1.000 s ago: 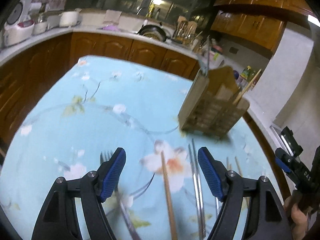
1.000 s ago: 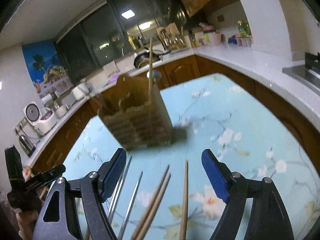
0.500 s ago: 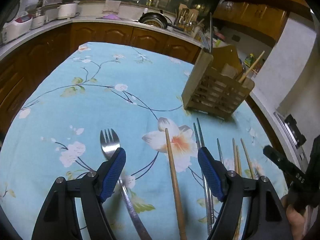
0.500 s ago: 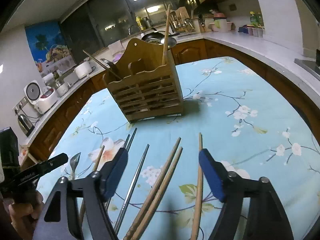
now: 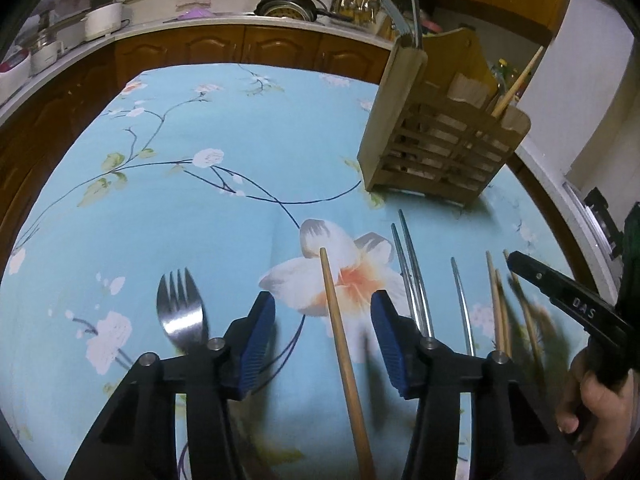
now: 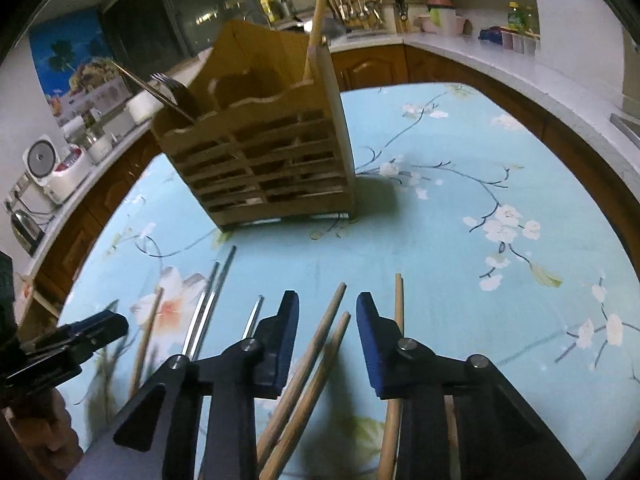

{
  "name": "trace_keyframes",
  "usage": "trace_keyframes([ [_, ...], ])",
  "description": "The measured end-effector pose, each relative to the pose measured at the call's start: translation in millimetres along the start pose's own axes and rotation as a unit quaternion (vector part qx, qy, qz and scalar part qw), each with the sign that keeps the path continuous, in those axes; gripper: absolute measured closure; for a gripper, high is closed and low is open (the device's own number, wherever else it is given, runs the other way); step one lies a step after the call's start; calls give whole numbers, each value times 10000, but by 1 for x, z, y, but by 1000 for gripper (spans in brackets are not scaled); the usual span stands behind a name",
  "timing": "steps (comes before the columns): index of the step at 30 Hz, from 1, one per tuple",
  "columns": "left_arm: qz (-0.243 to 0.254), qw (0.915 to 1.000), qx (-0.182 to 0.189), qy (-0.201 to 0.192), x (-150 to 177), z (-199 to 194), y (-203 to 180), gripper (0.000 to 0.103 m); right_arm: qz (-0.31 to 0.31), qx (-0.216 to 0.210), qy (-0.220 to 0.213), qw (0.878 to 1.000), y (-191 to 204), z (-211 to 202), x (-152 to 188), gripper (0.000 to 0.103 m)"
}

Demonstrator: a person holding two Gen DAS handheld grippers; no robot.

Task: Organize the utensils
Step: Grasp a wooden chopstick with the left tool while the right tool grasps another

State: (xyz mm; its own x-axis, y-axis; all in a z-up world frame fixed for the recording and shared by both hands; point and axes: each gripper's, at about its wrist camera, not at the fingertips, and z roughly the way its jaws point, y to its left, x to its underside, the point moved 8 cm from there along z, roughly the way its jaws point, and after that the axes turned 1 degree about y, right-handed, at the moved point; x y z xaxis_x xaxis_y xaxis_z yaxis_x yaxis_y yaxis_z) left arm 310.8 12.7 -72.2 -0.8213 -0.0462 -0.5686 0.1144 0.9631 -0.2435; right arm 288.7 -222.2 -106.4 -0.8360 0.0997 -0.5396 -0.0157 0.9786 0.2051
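Lying loose on the blue floral tablecloth [image 5: 248, 152]: one wooden chopstick [image 5: 340, 332] between the blue pads of the left gripper [image 5: 323, 336], jaws closing, no pad touching it yet. Just left of that gripper, a steel fork [image 5: 180, 312], tines pointing away. To the right, a pair of metal chopsticks [image 5: 412, 276], then a single metal one [image 5: 462, 300], then more wooden ones.

In the right wrist view, two wooden chopsticks [image 6: 316, 356] side by side between the pads of the right gripper [image 6: 328, 338] — jaws closing, a gap on both sides. A third wooden chopstick [image 6: 398, 304] just outside its right finger.

Beyond, upright on the cloth, a slatted wooden utensil holder [image 6: 260, 152] — a fork and a wooden chopstick standing in it. Kitchen counter [image 5: 208, 24] behind.
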Motion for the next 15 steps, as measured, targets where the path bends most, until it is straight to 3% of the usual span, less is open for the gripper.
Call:
trace_keyframes([
  [5, 90, 9998, -14, 156, -6, 18, -5, 59, -185, 128, 354, 9991, 2, 24, 3, 81],
  [8, 160, 9993, 7, 344, -3, 33, -9, 72, -417, 249, 415, 9980, 8, 28, 4, 84],
  [11, 476, 9983, -187, 264, -2, 40, -16, 78, -542, 315, 427, 9971, 11, 29, 5, 92],
  [15, 555, 9979, -210, 277, -4, 44, -18, 96, -589, 327, 423, 9968, 13, 29, 5, 93],
])
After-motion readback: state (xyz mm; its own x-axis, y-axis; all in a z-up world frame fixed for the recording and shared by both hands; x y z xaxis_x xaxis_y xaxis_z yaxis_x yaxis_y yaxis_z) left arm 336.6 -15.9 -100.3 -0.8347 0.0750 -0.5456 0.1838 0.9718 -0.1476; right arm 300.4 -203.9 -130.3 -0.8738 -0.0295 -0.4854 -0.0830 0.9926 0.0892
